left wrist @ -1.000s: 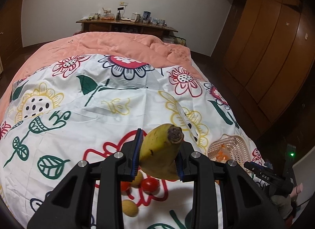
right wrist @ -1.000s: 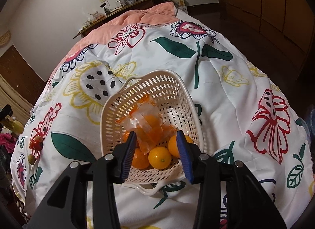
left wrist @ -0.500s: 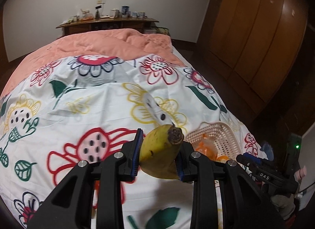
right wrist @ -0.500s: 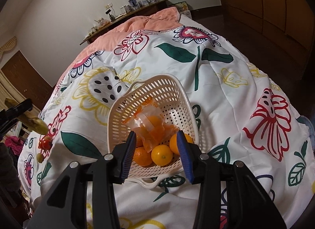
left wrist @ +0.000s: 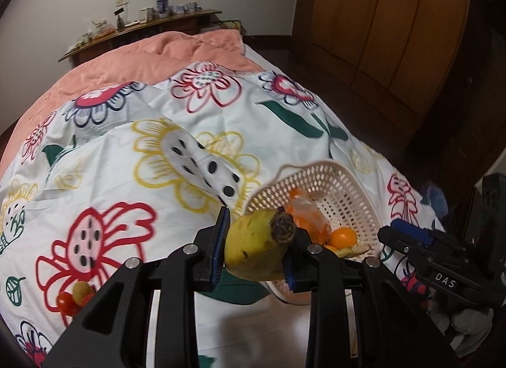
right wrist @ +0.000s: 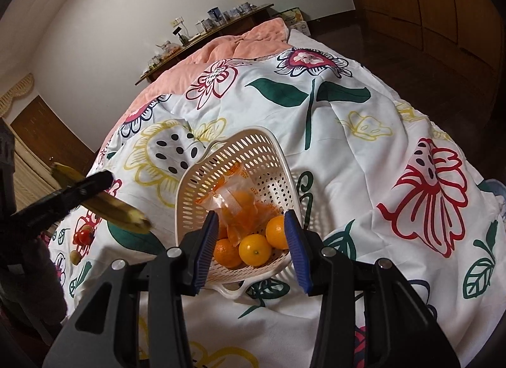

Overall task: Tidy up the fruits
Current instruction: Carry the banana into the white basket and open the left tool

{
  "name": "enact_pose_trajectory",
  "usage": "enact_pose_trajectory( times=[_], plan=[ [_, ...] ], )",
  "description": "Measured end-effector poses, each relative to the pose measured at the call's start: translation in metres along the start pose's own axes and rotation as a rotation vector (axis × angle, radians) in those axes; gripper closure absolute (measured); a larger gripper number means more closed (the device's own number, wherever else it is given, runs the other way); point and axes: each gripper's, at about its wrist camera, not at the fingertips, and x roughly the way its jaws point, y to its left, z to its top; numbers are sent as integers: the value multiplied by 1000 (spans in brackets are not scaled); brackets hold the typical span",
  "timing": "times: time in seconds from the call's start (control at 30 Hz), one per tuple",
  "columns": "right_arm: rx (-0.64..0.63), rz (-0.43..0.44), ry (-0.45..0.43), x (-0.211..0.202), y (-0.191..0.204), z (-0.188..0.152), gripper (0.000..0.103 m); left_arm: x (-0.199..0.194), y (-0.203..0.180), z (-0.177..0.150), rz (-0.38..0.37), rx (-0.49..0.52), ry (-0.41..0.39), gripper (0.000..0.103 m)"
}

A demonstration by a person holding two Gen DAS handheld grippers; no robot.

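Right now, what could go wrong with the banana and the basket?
The banana is pinched near one end by the left gripper, so it might bruise or swing loose. The basket sits tilted on the soft quilt; dropping the banana in could tip it and spill the oranges.

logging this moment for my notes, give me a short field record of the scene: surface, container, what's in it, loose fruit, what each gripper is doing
surface: floral quilt on a bed
container: cream perforated basket on the quilt
basket contents: oranges and an orange plastic bag
loose fruit: red tomatoes and a small yellowish fruit on the quilt, away from the basket
left gripper: shut on a banana, near the basket
right gripper: fingers apart, nothing between them, pointing at the basket
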Motion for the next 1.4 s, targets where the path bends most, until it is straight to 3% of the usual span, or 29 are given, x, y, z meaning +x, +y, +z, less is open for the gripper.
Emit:
enact_pose_trajectory(
  times=[0.4,0.67,0.7,0.83,1.1,1.4],
  plan=[
    [36,23,-22,-5,-17,0,59,36,-44,-9,21,126,89,73],
    [48,34,-33,-8,-23,1,59,48,-63,-8,-8,196,133,72],
    [49,36,-33,-8,-23,1,59,48,-66,-6,-6,203,127,63],
    [49,42,-33,-8,-24,1,59,49,-72,-1,-31,204,114,55],
    [21,70,-17,-6,-12,-5,54,33,-45,1,-44,115,72,55],
    [-106,126,37,5,41,-20,53,-4,8,0,-13,6,-7,46]
  ],
)
